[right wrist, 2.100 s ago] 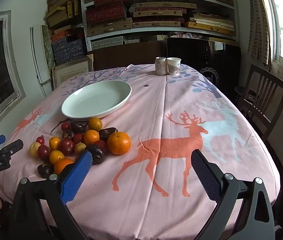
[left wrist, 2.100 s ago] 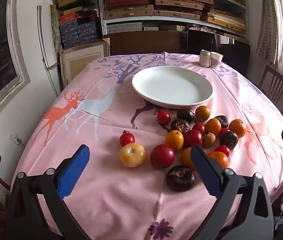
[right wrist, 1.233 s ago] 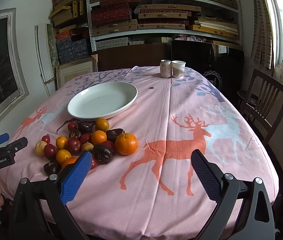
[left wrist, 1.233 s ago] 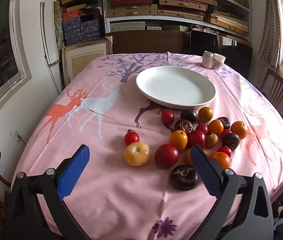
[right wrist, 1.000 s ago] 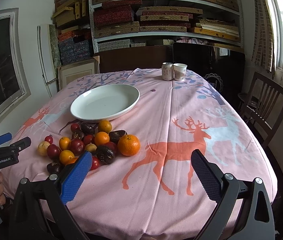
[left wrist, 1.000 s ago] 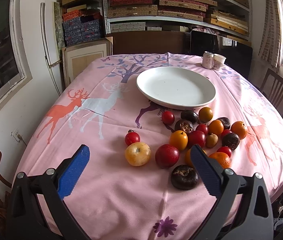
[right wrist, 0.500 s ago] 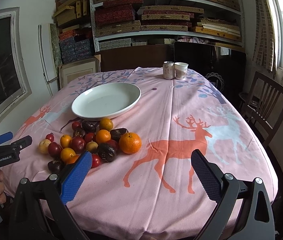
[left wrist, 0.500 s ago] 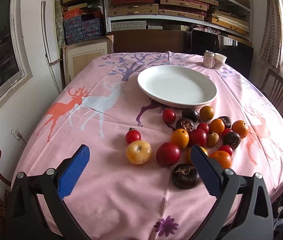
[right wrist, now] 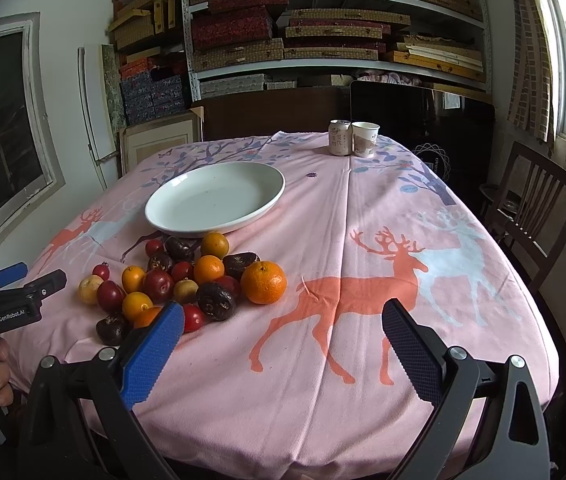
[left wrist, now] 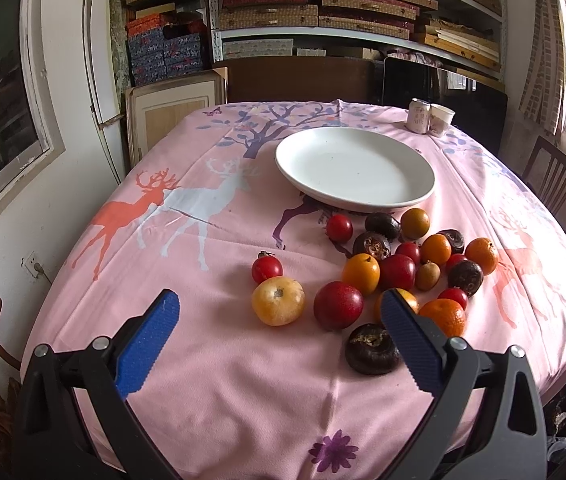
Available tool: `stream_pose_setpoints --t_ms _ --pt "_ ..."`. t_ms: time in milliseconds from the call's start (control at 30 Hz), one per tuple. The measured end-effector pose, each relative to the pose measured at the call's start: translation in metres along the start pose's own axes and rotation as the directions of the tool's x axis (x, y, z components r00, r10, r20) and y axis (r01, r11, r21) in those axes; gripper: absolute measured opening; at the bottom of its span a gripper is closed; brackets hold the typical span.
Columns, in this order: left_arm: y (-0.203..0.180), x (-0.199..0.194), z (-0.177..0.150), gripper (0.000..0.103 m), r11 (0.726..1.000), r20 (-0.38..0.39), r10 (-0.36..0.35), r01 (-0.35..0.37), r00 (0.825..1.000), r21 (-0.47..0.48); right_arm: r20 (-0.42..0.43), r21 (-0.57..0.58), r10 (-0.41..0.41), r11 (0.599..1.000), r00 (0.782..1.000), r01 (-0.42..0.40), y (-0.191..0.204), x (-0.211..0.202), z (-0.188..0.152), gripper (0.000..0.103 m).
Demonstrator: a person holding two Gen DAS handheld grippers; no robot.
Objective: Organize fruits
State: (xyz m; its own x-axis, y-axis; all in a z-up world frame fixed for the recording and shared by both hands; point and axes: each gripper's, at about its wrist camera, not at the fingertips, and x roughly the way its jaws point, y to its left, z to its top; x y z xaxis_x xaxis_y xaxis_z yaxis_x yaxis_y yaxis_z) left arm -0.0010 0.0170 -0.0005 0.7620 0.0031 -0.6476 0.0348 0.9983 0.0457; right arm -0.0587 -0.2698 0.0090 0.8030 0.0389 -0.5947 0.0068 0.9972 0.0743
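A white plate (left wrist: 355, 170) stands empty on the pink deer tablecloth; it also shows in the right wrist view (right wrist: 215, 200). Several fruits lie loose in front of it: a yellow fruit (left wrist: 279, 306), a dark red fruit (left wrist: 338, 305), a dark brown fruit (left wrist: 371, 348), a small red one (left wrist: 267, 267), and a large orange (right wrist: 263, 282). My left gripper (left wrist: 283, 320) is open and empty, just short of the yellow and red fruits. My right gripper (right wrist: 283, 332) is open and empty, over the cloth to the right of the pile.
A can (right wrist: 340, 137) and a paper cup (right wrist: 365, 139) stand at the table's far edge. A wooden chair (right wrist: 539, 216) is at the right side. Shelves of boxes (right wrist: 323, 32) fill the back wall. The left gripper shows from outside in the right wrist view (right wrist: 7, 300).
Both grippers have drifted slightly; the fruits sit a little lower and nearer in the left view. Both stay open and no fruit has moved.
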Motion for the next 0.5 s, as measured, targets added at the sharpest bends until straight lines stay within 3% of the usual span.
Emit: stream_pose_setpoints --t_ms 500 --pt "-0.0002 0.0089 -0.0066 0.099 1.0 -0.022 0.008 -0.008 1.0 -0.001 -0.012 0.004 0.0 1.0 1.0 0.0 -0.0003 0.005 -0.0048 0.099"
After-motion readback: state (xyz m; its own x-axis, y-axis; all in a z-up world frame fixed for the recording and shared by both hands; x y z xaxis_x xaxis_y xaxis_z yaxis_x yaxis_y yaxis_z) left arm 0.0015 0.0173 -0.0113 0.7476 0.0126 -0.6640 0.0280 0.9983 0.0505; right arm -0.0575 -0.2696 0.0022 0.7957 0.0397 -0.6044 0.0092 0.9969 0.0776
